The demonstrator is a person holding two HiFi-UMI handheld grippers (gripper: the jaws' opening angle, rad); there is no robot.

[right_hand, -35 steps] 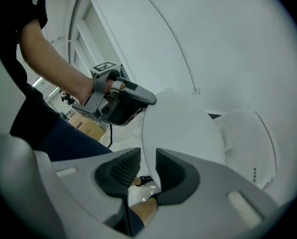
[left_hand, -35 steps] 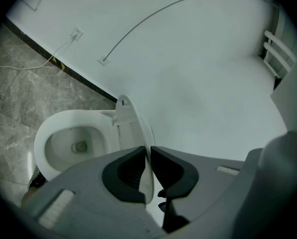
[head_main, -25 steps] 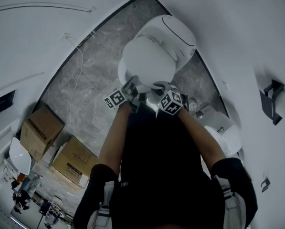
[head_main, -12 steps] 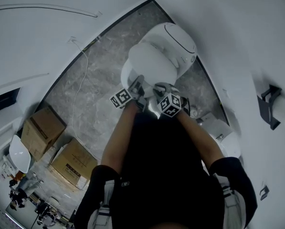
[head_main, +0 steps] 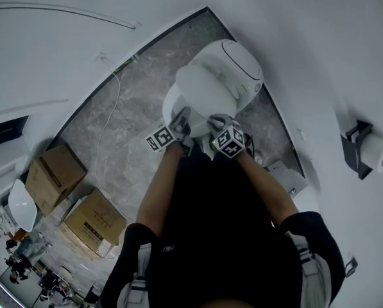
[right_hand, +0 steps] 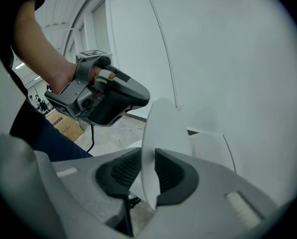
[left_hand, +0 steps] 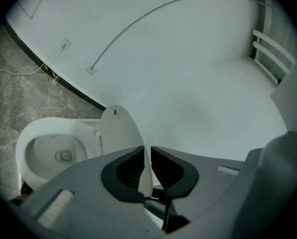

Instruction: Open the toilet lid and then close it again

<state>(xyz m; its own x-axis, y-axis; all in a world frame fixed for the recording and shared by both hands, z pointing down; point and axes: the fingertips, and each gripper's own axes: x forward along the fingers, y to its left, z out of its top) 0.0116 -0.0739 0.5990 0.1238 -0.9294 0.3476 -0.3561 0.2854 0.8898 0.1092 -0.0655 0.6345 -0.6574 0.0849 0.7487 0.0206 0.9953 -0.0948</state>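
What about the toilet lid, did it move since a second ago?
Yes. The toilet lid has swung up and back, standing steeper and closer to the tank behind it.

**Lid masks most of the bowl**

In the head view, the raised toilet lid (head_main: 204, 92) covers most of the bowl (head_main: 168, 106), and the person's torso (head_main: 217, 230) blocks the floor beneath. Small shapes (head_main: 24, 271) at the lower left are too tiny to identify.
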